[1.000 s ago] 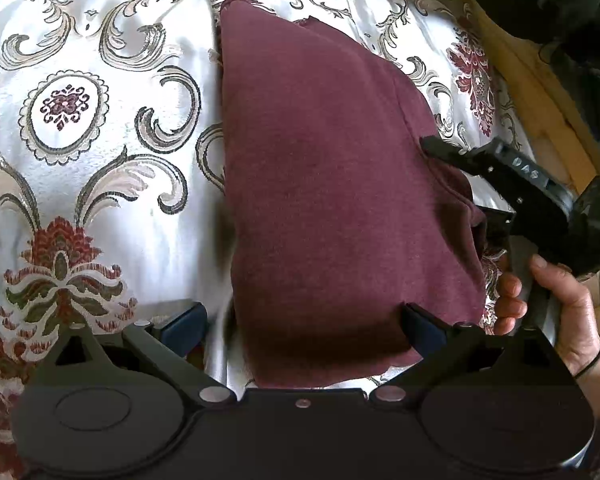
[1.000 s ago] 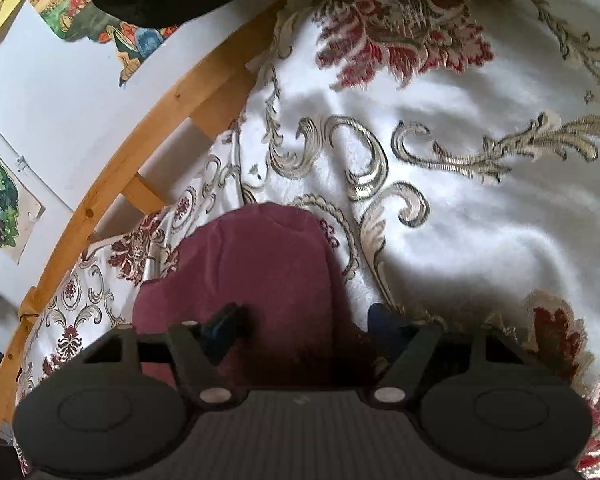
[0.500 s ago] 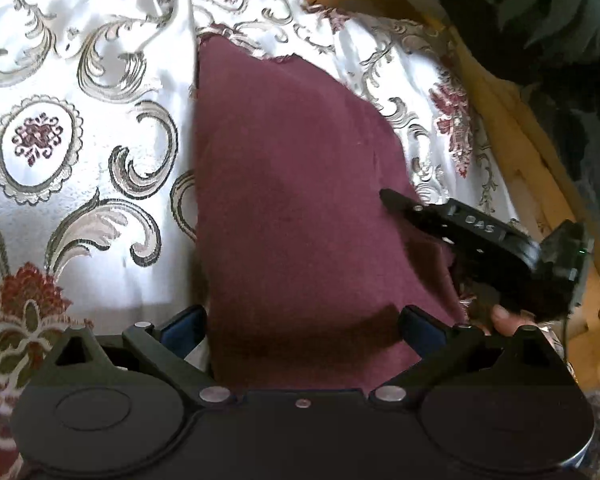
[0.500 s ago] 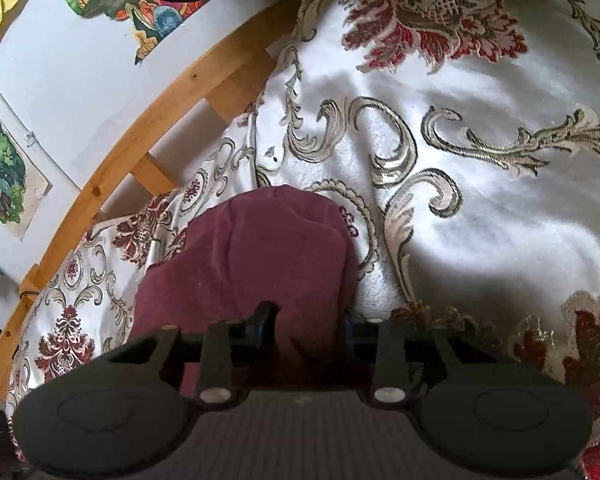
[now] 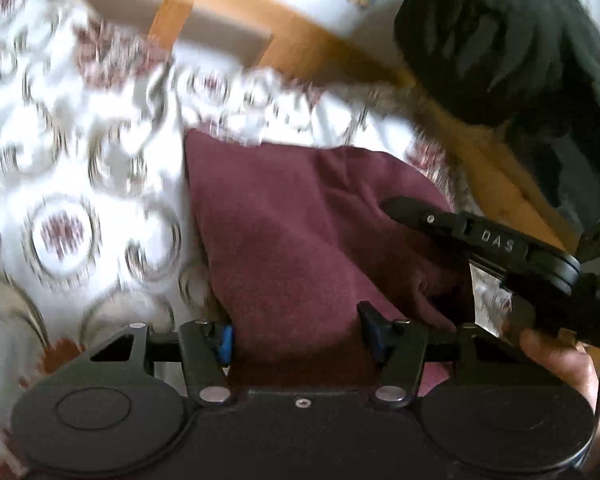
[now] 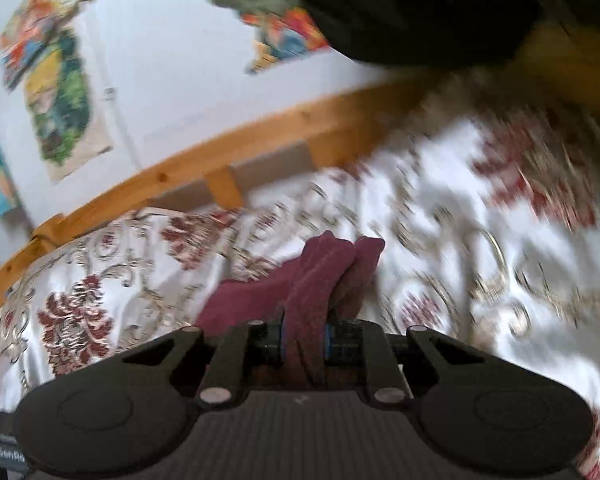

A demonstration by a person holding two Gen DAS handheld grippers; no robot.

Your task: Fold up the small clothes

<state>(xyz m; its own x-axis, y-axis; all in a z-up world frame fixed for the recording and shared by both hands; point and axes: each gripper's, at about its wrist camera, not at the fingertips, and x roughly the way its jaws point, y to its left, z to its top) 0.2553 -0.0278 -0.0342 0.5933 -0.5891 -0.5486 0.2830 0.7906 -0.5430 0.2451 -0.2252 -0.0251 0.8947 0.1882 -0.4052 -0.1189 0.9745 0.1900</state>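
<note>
Looking at our soft maroon knit garment, it's a fuzzy, thick-ish piece lying on the shiny white satin bedspread with swirly gold and dark red florals, near the pine bed rail. Our right gripper has just been closing and now pinches a bunched, ridged fold of it. Our left gripper has been closing too; cloth sits between its fingers, but we can't tell if they're pressing it.
</note>
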